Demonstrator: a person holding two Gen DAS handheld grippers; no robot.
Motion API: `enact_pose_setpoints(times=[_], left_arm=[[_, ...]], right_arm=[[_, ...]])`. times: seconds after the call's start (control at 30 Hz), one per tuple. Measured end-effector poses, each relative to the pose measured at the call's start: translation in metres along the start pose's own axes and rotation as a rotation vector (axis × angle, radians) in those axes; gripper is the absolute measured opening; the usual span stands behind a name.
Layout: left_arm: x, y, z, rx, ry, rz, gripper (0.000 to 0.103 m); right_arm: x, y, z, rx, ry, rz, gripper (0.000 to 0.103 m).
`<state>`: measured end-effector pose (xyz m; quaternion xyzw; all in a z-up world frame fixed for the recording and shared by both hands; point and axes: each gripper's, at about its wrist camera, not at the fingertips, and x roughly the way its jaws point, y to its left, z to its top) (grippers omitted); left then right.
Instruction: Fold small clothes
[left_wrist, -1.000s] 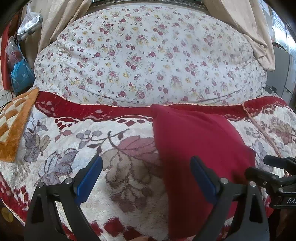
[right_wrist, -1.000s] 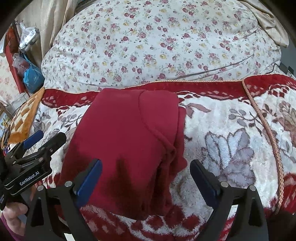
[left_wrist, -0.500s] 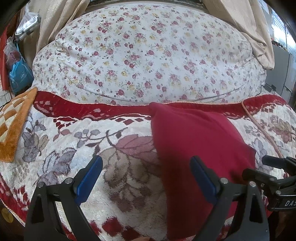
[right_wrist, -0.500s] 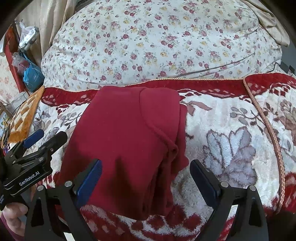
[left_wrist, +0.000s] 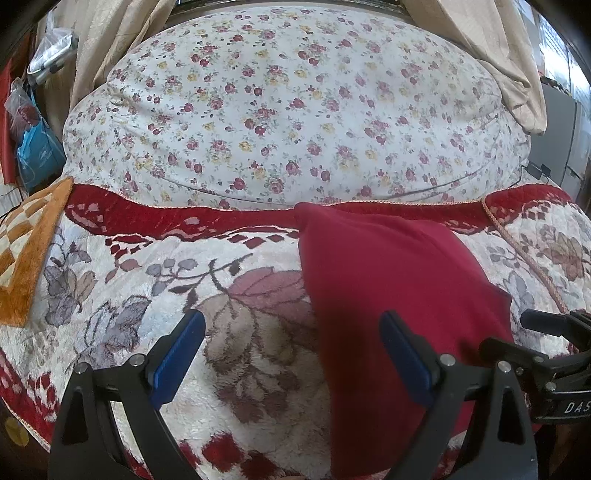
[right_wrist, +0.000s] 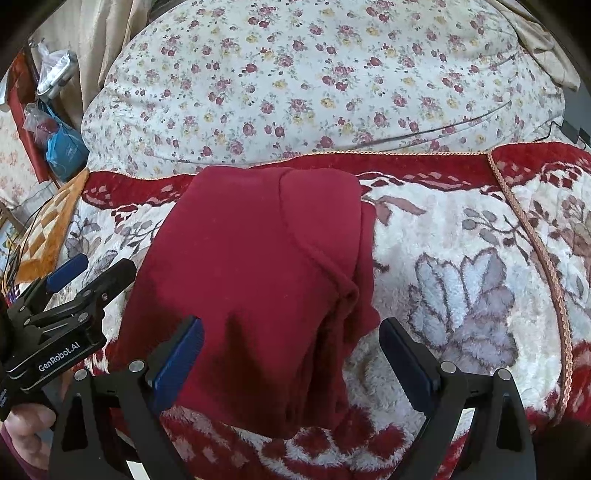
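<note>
A dark red garment (right_wrist: 255, 269) lies folded on the plush floral blanket (right_wrist: 461, 266), its long side running away from me; it also shows in the left wrist view (left_wrist: 388, 288). My right gripper (right_wrist: 291, 354) is open and empty, hovering over the garment's near end, its jaws either side of it. My left gripper (left_wrist: 291, 350) is open and empty, with its right finger (left_wrist: 404, 354) over the garment's left edge and its left finger over bare blanket. Each gripper shows at the edge of the other's view.
A big white quilt with small flowers (left_wrist: 295, 118) is piled behind the blanket. An orange checked mat (left_wrist: 26, 240) lies at the left. Bags (right_wrist: 62, 147) and beige curtains (left_wrist: 498, 55) stand at the back. A dark cabinet (left_wrist: 561, 129) is at the right.
Both grippers stay open. The left view has shifted slightly, with the scene sliding a little up and left; the garment has not moved.
</note>
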<state>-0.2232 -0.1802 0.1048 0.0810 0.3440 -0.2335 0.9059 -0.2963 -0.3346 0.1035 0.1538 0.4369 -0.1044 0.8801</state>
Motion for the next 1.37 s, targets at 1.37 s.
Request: enact_pose_setpoints(times=[1.37], left_arm=[[0.0018,-0.0021,-0.0034,-0.001,0.01,-0.012,0.094]], right_arm=[[0.005,0.0029,-0.0036,0.007,0.013,0.012,0.098]])
